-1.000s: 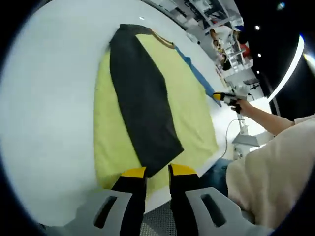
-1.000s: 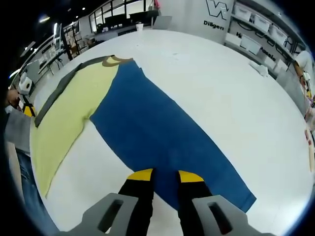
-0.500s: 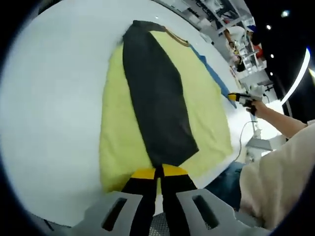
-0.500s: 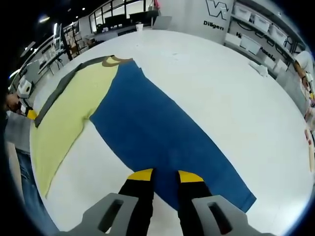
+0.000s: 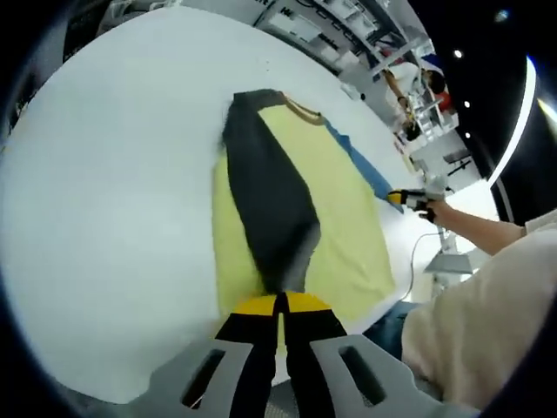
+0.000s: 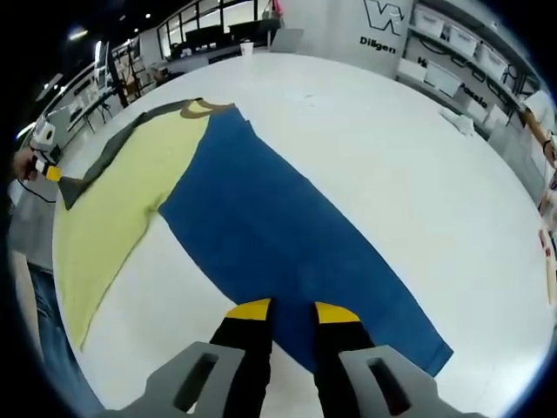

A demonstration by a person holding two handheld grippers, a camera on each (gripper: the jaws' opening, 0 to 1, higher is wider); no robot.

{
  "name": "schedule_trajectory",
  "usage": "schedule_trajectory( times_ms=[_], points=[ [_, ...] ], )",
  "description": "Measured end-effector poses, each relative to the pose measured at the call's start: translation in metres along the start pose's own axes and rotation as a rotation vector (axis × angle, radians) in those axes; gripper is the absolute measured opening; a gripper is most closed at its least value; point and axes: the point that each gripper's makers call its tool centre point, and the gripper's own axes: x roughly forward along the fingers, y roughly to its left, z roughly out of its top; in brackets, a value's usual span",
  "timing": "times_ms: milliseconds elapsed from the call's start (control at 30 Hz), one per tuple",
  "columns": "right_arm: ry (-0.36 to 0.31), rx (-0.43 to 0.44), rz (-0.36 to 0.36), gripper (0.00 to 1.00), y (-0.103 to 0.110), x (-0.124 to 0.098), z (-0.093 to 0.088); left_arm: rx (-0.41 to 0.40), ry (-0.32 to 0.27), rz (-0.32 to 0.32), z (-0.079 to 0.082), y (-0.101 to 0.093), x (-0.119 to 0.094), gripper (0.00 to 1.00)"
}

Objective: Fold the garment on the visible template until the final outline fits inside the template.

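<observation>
A yellow garment (image 5: 348,226) lies flat on the white table (image 5: 104,174), with its black sleeve (image 5: 265,200) folded over the body. My left gripper (image 5: 280,300) is shut on the sleeve's end, which is lifted and bunched. A strip of the blue template (image 5: 361,165) shows beyond the garment, and my right gripper (image 5: 399,197) hovers there in a hand. In the right gripper view, the blue template (image 6: 287,226) stretches away beside the yellow garment (image 6: 130,192). My right gripper (image 6: 284,310) is open over the template's near end. The left gripper (image 6: 52,172) holds the black sleeve (image 6: 104,157) at far left.
The person's beige sleeve (image 5: 487,305) fills the lower right of the left gripper view, at the table's near edge. Bare white table (image 6: 392,139) spreads right of the template, with small items (image 6: 461,122) on it. Shelves with bins (image 6: 452,35) stand behind.
My left gripper has closed on the black sleeve's end and raised it, so the sleeve now bunches. In the right gripper view the left gripper has shifted slightly; the right gripper has not moved.
</observation>
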Motion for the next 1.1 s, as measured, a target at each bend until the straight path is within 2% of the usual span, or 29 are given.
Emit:
schedule_trajectory(
  times_ms=[100,167,200,333,533,633,867,967,1100],
  points=[
    [-0.001,0.000,0.000,0.10,0.000,0.000,0.000,0.016,-0.036,0.019,0.023,0.013,-0.021,0.00],
    [-0.001,0.000,0.000,0.10,0.000,0.000,0.000,0.051,-0.051,0.052,0.034,0.023,-0.031,0.00],
    [-0.001,0.000,0.000,0.10,0.000,0.000,0.000,0.080,-0.050,0.088,0.040,0.034,-0.039,0.00],
    [0.001,-0.001,0.000,0.10,0.000,0.000,0.000,0.119,-0.072,0.153,0.063,0.059,-0.061,0.00],
    [0.003,0.001,0.000,0.10,0.000,0.000,0.000,0.207,-0.090,0.249,0.090,0.091,-0.086,0.00],
    [0.006,0.000,-0.001,0.10,0.000,0.000,0.001,0.211,-0.119,0.280,0.107,0.106,-0.098,0.00],
    [0.008,0.002,-0.001,0.10,-0.001,0.000,0.001,0.278,-0.136,0.413,0.133,0.143,-0.129,0.00],
    [0.009,0.003,-0.002,0.09,-0.002,0.000,0.001,0.278,-0.139,0.437,0.138,0.149,-0.134,0.00],
    [0.014,0.000,-0.002,0.09,-0.003,0.001,0.002,0.296,-0.140,0.511,0.150,0.164,-0.141,0.00]
  ],
)
